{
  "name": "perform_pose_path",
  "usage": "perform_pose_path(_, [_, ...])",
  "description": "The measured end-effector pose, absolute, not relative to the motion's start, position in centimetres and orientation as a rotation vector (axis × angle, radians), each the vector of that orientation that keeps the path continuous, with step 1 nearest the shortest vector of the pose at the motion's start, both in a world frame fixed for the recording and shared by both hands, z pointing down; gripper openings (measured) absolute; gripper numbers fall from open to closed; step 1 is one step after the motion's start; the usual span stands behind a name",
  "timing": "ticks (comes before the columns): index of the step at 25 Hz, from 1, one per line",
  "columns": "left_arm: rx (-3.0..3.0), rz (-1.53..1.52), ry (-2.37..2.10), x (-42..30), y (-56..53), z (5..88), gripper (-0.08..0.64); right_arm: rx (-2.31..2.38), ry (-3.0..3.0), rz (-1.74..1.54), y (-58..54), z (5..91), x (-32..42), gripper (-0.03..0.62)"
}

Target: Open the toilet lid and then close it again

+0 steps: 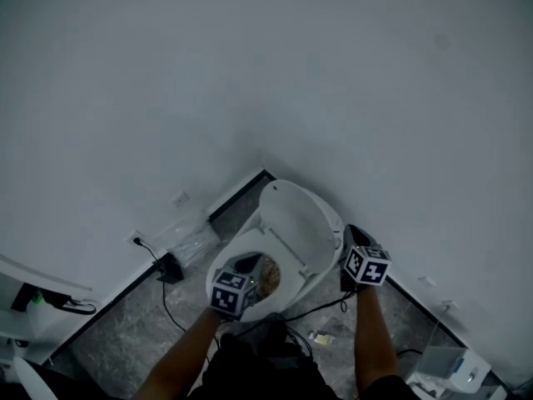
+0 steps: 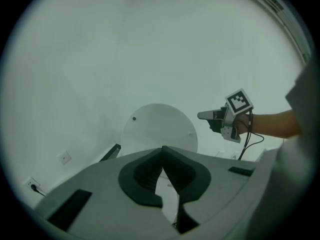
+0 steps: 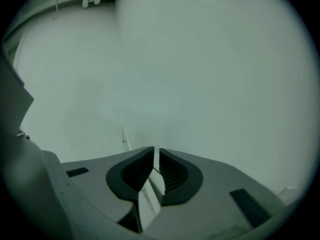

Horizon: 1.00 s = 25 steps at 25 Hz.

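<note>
Dim, flat grey light; soft focus; gripper views fisheye, dark corners.

Toilet (image 1: 223,263): one
Toilet lid (image 1: 291,219): one
Grippers: two, left gripper (image 1: 247,263) and right gripper (image 1: 351,228)
Wall plates: two, upper plate (image 1: 181,198) and lower plate (image 1: 137,240)

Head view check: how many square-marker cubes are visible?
2. The left cube rides the left gripper over the near rim of the toilet bowl; the right cube rides the right gripper, just right of the raised lid. None seems hidden.
</note>
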State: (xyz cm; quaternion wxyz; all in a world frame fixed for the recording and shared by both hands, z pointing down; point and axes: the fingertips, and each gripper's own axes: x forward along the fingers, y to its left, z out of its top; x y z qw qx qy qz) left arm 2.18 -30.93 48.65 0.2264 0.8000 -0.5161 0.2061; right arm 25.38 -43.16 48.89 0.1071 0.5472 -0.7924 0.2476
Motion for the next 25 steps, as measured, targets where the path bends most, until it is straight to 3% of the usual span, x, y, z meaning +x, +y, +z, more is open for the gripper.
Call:
perform_pose_path(4, [2.188,0.568,-1.448,1.6,-30.5,48.5,0.009,1.516,-2.456,0.695,-44.6,46.7,22.8,0.154])
perform_pose_path(7, [2.165,0.57,-1.474,0.8,-30.0,48.7,0.009,1.411,-2.508,0.653,-45.4,45.9,20.5,0.165])
perform_pose_path(19, [2.026,0.599,-1.546,-4.7,-27.3,51.1,0.009,1.146,-2.552,0.597,-45.5,45.9,14.4,0.154])
perform_pose_path(25, [1.999,0.55,-1.555,-5.8,-25.9,51.8,0.009,1.049,-2.554,0.661,-41.9,45.6,12.5,0.064])
